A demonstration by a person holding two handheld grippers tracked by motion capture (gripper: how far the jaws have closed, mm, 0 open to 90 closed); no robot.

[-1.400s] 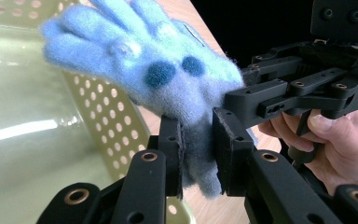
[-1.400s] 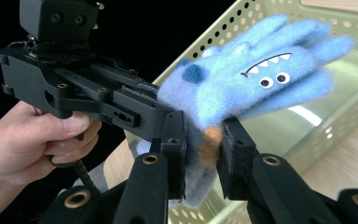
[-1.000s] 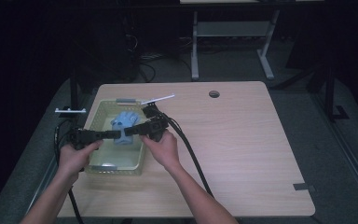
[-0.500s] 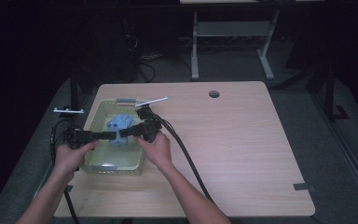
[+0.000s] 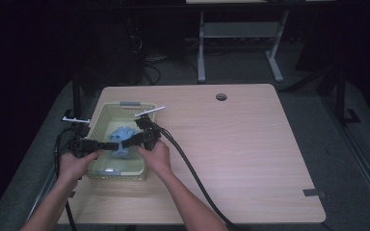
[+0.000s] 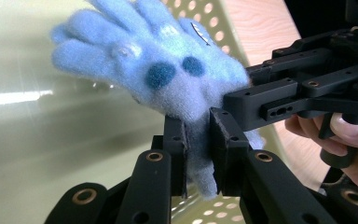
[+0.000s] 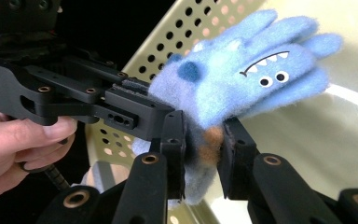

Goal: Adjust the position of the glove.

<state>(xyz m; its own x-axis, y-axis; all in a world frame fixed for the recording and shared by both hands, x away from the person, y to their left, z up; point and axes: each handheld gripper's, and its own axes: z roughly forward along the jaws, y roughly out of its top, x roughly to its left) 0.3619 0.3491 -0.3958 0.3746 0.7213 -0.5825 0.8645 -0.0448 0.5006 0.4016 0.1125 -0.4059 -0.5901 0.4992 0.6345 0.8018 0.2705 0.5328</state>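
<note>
Left tool [image 6: 198,154] clamped on the cuff end of a fuzzy blue glove [image 6: 168,70], pads pressed into the fabric from both sides; right tool [image 7: 203,151] likewise clamped on the same cuff from the opposite side, over a small orange patch. Glove held between the two, low inside the pale green perforated basket [image 5: 101,115] at the left of the wooden surface [image 5: 250,144], fingers spread free above the basket floor, monster face and teeth showing in the right gripper view. Hands [image 5: 156,156] low at the basket rim on either side. Likely trouble from here: opposing pulls on one narrow strip of soft knit, so a stretched or slipped cuff and a dropped glove if either tool draws away first. Also possible: black linkages of the two tools knocking together, being nearly in contact already, or a jaw catching the basket wall or one of its holes during any lift, tipping the light basket. Loose fibres snagging in the pads on release, too.
</note>
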